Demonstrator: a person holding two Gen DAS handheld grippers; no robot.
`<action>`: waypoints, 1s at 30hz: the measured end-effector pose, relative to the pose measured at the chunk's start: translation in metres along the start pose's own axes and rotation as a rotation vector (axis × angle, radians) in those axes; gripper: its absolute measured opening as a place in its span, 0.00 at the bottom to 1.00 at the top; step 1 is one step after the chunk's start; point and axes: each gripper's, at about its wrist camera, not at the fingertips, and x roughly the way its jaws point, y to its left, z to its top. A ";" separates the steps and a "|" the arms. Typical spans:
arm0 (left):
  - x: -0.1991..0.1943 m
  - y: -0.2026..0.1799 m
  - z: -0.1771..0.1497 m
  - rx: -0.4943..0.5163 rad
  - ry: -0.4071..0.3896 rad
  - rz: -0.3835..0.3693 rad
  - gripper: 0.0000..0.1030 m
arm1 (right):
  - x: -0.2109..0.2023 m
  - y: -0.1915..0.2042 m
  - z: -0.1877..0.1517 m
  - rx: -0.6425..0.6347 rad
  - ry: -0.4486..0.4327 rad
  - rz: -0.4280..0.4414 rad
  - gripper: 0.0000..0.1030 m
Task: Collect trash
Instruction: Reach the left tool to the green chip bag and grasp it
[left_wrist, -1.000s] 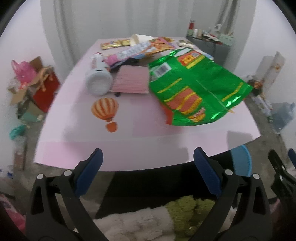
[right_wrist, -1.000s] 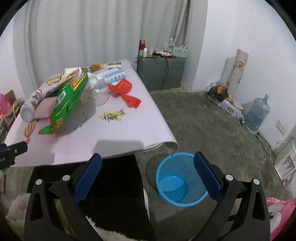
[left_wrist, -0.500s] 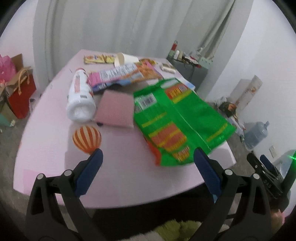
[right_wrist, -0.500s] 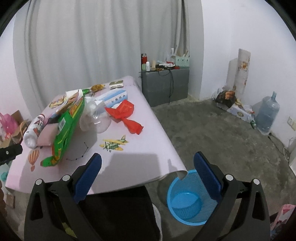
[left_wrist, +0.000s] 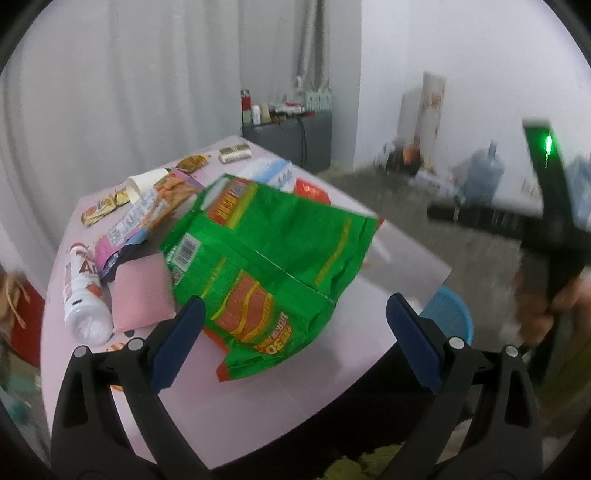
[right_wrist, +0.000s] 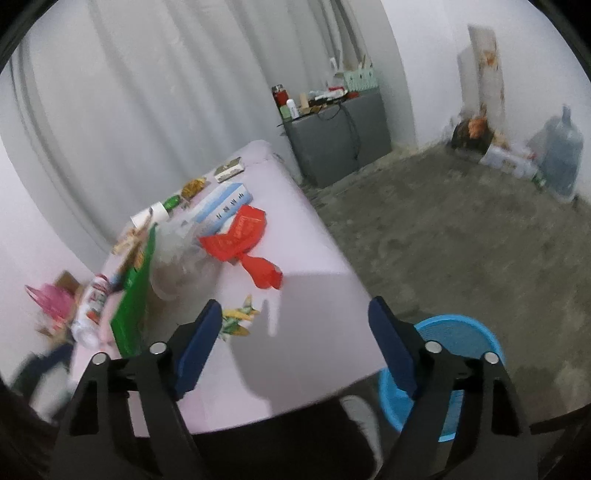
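Green snack bag (left_wrist: 269, 258) lying crumpled on pink table (left_wrist: 295, 387), just ahead of left gripper (left_wrist: 295, 339), jaws wide, empty. Right gripper (right_wrist: 295, 347) jaws just narrowing, empty. Could slip from pads: slick foil.

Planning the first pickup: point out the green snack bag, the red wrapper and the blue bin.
green snack bag (left_wrist: 273, 254): left wrist view, middle of its printed face.
red wrapper (right_wrist: 242, 236): right wrist view, its broad upper part.
blue bin (right_wrist: 461, 334): right wrist view, inside its mesh wall near the rim.

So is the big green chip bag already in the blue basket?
No, the green chip bag lies on the pink table, while the blue basket sits on the floor.
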 end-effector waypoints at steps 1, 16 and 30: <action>0.007 -0.005 0.000 0.029 0.008 0.012 0.91 | 0.001 -0.002 0.003 0.019 0.006 0.026 0.73; 0.071 -0.072 -0.021 0.588 -0.041 0.460 0.66 | 0.030 0.003 0.003 0.082 0.114 0.179 0.72; 0.051 -0.056 -0.010 0.457 -0.041 0.456 0.09 | 0.020 0.006 0.001 0.087 0.109 0.190 0.72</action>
